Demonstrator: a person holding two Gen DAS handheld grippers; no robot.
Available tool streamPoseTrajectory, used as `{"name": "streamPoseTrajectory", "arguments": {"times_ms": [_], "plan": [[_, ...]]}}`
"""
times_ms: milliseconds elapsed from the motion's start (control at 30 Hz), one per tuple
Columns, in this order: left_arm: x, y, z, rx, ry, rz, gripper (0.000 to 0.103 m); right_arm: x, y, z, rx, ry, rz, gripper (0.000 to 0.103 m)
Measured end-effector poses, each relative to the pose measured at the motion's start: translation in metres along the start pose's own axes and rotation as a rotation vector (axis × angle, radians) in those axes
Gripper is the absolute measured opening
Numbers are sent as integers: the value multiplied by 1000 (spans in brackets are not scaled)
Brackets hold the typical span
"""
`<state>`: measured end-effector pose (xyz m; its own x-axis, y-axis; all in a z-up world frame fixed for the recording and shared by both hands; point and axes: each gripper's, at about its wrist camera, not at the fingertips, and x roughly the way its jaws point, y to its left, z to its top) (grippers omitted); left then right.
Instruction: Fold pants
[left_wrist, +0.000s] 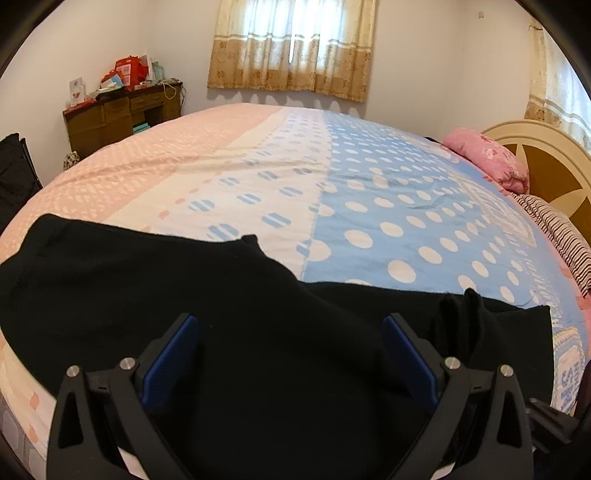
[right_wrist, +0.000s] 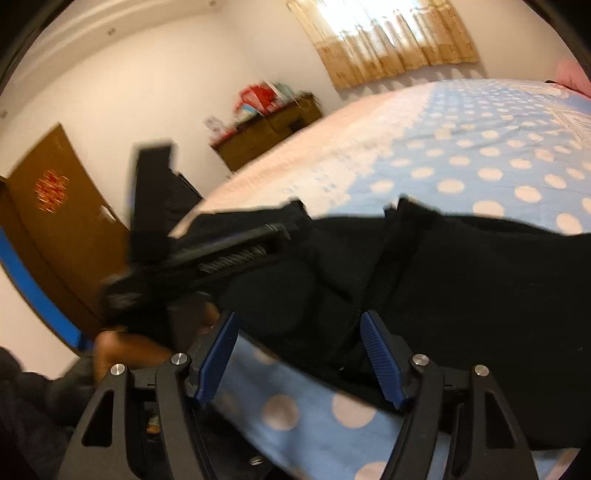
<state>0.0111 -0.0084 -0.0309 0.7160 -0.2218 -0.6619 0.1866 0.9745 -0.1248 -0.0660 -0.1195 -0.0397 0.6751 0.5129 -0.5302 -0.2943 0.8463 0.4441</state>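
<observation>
Black pants (left_wrist: 221, 295) lie across the near edge of the bed (left_wrist: 369, 192), partly folded, with a bunched bit of cloth (left_wrist: 461, 317) standing up at the right. My left gripper (left_wrist: 291, 325) is open just above the pants, its blue pads (left_wrist: 170, 362) spread wide with cloth between and under them. In the right wrist view the pants (right_wrist: 480, 280) spread to the right. My right gripper (right_wrist: 299, 325) is open over their near edge, blue pads (right_wrist: 380, 362) apart. The left gripper's body (right_wrist: 207, 258) shows at the left, blurred.
The bed has a pink, white and blue dotted cover. A pink pillow (left_wrist: 487, 158) and headboard (left_wrist: 546, 166) are at the right. A brown desk (left_wrist: 122, 110) with red clutter stands by the far wall. A brown door (right_wrist: 48, 221) is at the left.
</observation>
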Motion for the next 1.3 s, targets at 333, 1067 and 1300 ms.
{"name": "streamPoseTrajectory", "arguments": {"times_ms": [333, 1067, 1300], "plan": [[-11, -51, -3, 142, -28, -143, 102, -98, -80, 20, 145, -162, -447, 21], [6, 0, -35, 152, 104, 55, 102, -8, -38, 32, -12, -84, -308, 21], [-4, 1, -57, 264, 101, 83, 103, 50, -49, 28, 31, -4, -287, 23]]}}
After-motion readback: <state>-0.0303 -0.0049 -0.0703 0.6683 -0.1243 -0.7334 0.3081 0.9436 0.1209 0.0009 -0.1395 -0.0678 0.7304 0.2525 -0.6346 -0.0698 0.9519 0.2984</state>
